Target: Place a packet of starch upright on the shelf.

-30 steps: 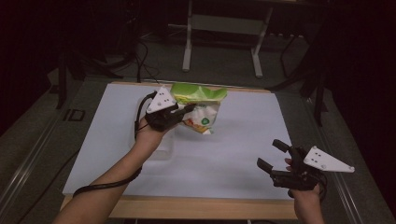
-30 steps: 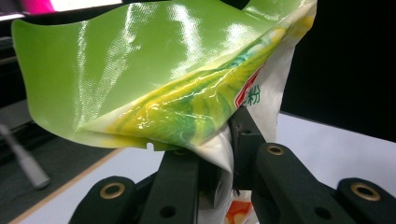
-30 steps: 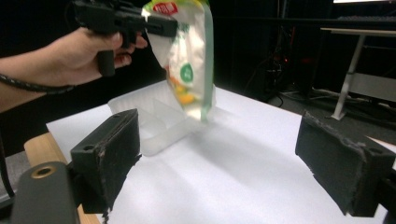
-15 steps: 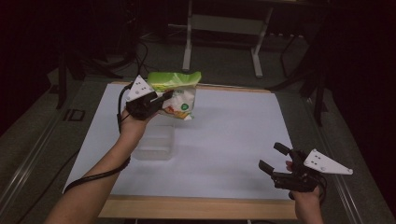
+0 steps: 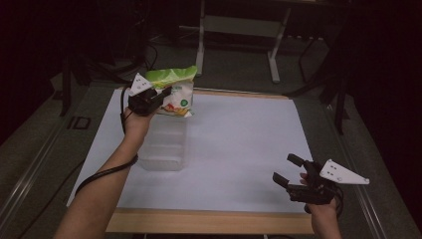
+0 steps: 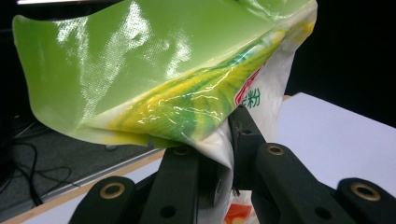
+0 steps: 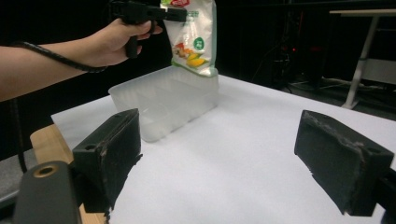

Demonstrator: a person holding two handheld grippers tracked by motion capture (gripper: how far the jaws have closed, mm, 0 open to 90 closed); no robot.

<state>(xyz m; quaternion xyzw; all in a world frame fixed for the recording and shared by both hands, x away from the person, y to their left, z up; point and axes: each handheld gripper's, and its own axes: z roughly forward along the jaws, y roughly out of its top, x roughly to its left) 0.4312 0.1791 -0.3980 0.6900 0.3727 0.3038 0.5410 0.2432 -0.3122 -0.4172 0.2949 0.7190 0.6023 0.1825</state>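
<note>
Light falls from above onto the white surface (image 5: 239,144), which stands bright while the room around it sinks into near black. Glare streaks the glossy green bag (image 6: 154,70) in the left gripper view. The near black tongs (image 7: 233,163) look soft, and the high view is slightly grainy.

green bag (image 6: 154,70), clamped between black fingers (image 6: 180,186)

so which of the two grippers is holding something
The left gripper: its fingers pinch the green-topped bag above the clear box. The right gripper is open and empty.
</note>
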